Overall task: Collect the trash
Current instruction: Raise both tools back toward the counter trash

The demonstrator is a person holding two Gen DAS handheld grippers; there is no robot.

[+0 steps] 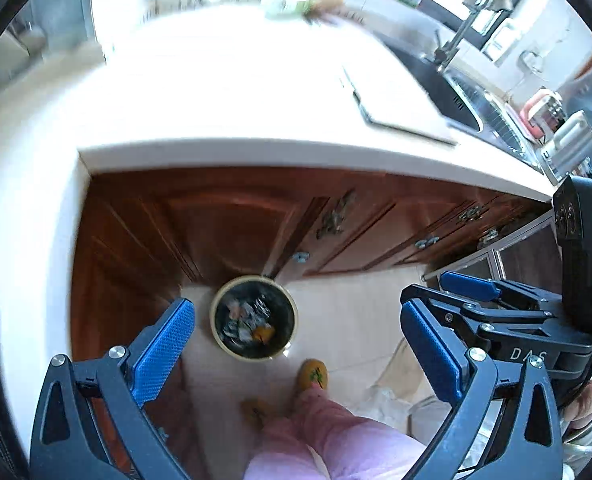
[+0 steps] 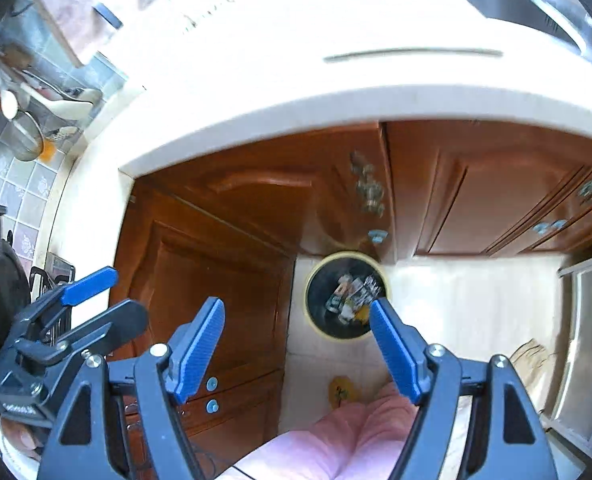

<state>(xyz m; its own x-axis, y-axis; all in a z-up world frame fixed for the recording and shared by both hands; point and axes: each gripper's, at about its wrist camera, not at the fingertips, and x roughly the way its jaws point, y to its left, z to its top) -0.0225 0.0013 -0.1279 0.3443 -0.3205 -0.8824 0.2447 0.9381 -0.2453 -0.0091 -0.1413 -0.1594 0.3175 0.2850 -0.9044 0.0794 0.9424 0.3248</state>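
Note:
A round trash bin (image 1: 254, 317) with a cream rim stands on the floor against the wooden cabinets, holding several crumpled wrappers and an orange scrap. It also shows in the right wrist view (image 2: 346, 295). My left gripper (image 1: 296, 334) is open and empty, high above the bin. My right gripper (image 2: 296, 320) is open and empty, also above the bin; it shows at the right of the left wrist view (image 1: 450, 300). Leftover greens and a pale container (image 1: 304, 2) lie at the far side of the white countertop (image 1: 224, 88).
A cutting board (image 1: 396, 100) lies on the counter beside the sink (image 1: 464, 96) and tap. Brown cabinet doors (image 2: 224, 248) form a corner below. The person's pink legs (image 1: 336, 432) and yellow slippers stand on the tiled floor near the bin.

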